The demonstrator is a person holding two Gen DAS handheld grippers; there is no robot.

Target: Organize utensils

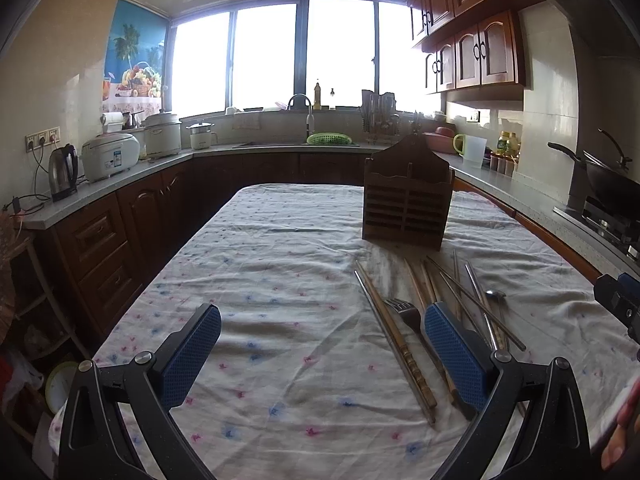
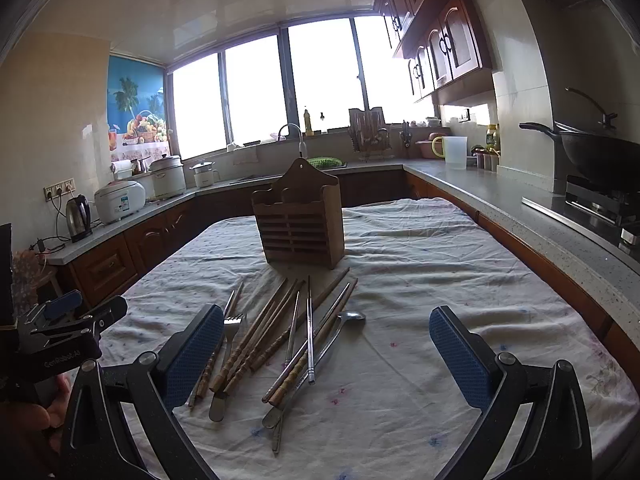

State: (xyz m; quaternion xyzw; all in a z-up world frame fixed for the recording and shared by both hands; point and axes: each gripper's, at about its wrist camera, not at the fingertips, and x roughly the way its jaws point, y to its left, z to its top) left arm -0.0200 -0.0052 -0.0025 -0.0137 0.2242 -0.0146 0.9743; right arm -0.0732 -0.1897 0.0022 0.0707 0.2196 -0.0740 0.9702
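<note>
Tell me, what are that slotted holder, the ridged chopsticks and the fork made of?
The holder looks like dark stained wood: matte brown with cut slats. The ridged chopsticks seem wood or bamboo, tan and dull with carved rings. The fork looks like polished steel, grey and shiny.

Left wrist view: camera sits low above the near end of the desk [image 1: 280,280], looking along its length toward the far window [image 1: 264,56], with the left hand-held gripper [image 1: 322,354] filling the lower frame. The wooden holder [image 1: 406,200] stands right of centre.

Right wrist view: same low height and heading, stationed further right; the holder [image 2: 300,220] appears left of centre beyond the right hand-held gripper [image 2: 326,356].

Shared ground: desk, holder, loose utensils [image 2: 280,336], window, far counters. Each view catches the other gripper at its edge.
</note>
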